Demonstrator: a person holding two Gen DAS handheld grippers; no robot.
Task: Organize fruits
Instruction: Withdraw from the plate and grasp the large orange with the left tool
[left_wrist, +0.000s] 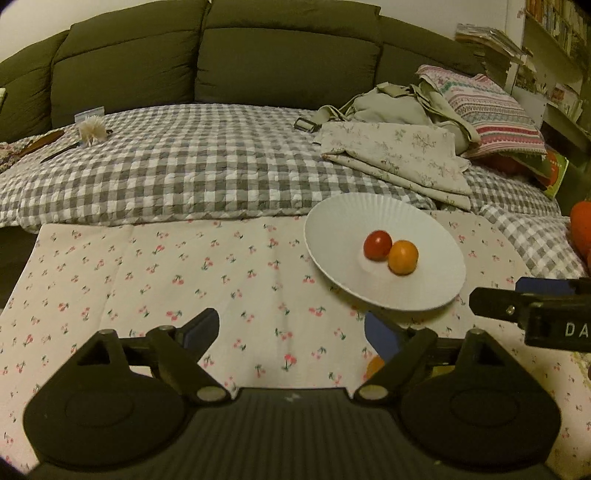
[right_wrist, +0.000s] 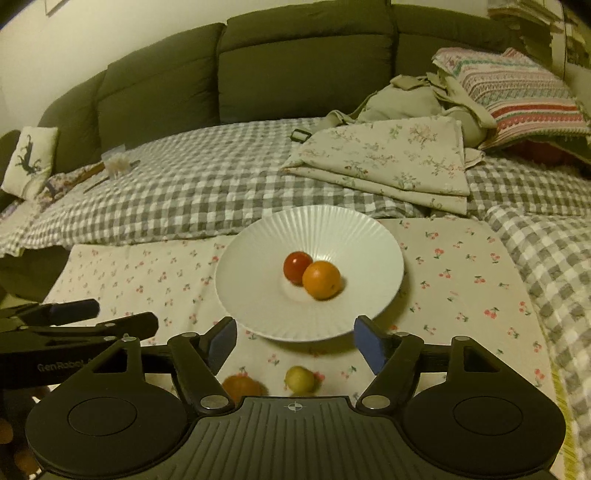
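Observation:
A white ribbed plate (right_wrist: 258, 299) sits on the cherry-print cloth (right_wrist: 461, 280). In its well a red round fruit (right_wrist: 295, 266) touches an orange one (right_wrist: 321, 279); both show in the left wrist view too, red fruit (left_wrist: 377, 244) and orange fruit (left_wrist: 402, 256) on the plate (left_wrist: 424, 280). My right gripper (right_wrist: 295, 334) hangs open just short of the plate's near rim, nothing between its fingers. Below it on the cloth lie a small yellow-green fruit (right_wrist: 300, 379) and an orange-brown fruit (right_wrist: 242, 387). My left gripper (left_wrist: 291, 325) is open and empty, left of the plate.
A grey gingham blanket (left_wrist: 192, 173) covers the sofa seat behind the cloth. Folded floral fabric (left_wrist: 402, 155), a beige bag (left_wrist: 388, 103) and a striped pillow (left_wrist: 495, 110) lie at the back right. An orange object (left_wrist: 581, 229) shows at the right edge.

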